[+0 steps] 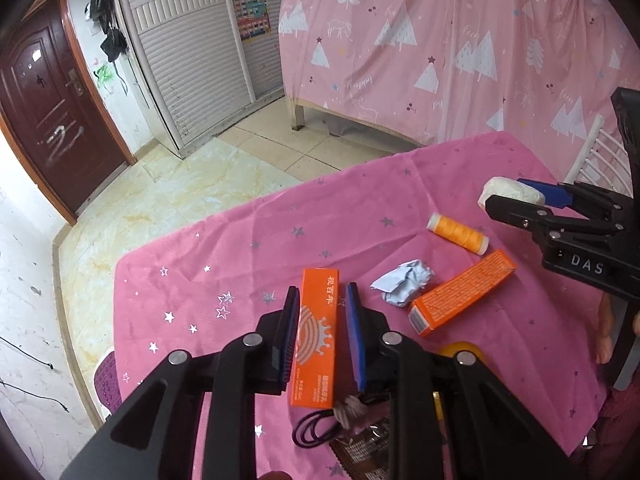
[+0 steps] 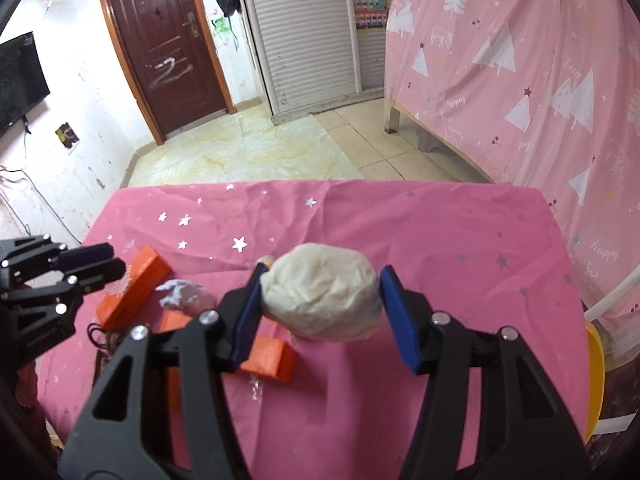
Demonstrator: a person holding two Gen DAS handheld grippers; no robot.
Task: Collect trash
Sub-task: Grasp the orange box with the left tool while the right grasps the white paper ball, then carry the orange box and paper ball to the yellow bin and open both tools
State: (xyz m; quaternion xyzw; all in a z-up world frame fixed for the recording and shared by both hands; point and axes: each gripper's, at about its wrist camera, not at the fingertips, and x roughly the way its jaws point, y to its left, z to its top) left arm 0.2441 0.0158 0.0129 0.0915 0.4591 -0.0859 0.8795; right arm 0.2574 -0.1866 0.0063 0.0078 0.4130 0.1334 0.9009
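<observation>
My right gripper (image 2: 320, 276) is shut on a crumpled white paper ball (image 2: 322, 296) and holds it above the pink table. The ball (image 1: 506, 192) and that gripper (image 1: 516, 196) also show in the left wrist view. My left gripper (image 1: 322, 300) is open, its fingers either side of an orange box (image 1: 316, 332) lying on the cloth. A crumpled pale blue paper (image 1: 404, 282) lies between the two orange boxes; it also shows in the right wrist view (image 2: 184, 296).
A second orange box (image 1: 464, 294) and an orange thread spool (image 1: 458, 234) lie on the pink starred tablecloth (image 1: 240, 248). A black hair tie (image 1: 314, 432) and a yellow object (image 1: 460, 350) lie near the front edge. A white chair (image 1: 592, 160) stands at right.
</observation>
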